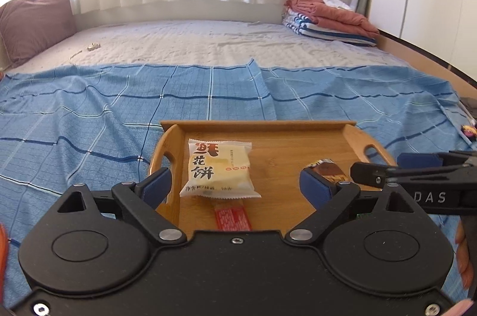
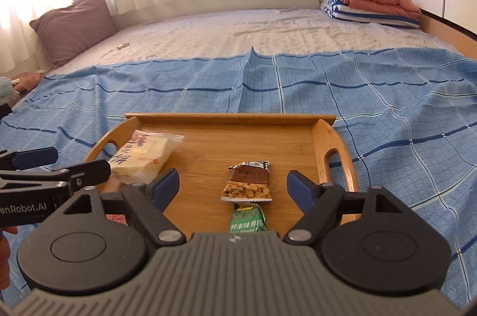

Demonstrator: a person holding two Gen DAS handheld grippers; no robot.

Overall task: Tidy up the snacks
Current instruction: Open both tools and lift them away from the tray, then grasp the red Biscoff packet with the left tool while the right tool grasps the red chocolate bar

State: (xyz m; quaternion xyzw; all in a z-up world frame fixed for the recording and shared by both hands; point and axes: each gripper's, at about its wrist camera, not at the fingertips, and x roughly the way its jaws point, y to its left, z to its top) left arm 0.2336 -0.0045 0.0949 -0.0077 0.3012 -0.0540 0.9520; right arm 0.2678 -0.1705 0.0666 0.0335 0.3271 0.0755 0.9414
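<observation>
A wooden tray [image 1: 262,126] [image 2: 229,117] lies on the blue checked sheet. In it are a white flower-cake packet [image 1: 219,170] [image 2: 143,156], a red bar [image 1: 232,216], a brown nut packet [image 2: 249,181] [image 1: 328,170] and a green packet [image 2: 247,217]. My left gripper [image 1: 235,186] hangs open above the tray's left part, the white packet lying on the tray beyond its fingers, untouched. My right gripper [image 2: 234,186] is open above the brown and green packets, touching neither. Each gripper shows at the edge of the other's view.
The bed carries a blue checked sheet [image 1: 89,113] over a grey cover. A purple pillow [image 1: 32,23] leans at the far left. Folded blankets [image 1: 328,18] are stacked at the far right. A small metal item [image 1: 93,46] lies on the grey cover.
</observation>
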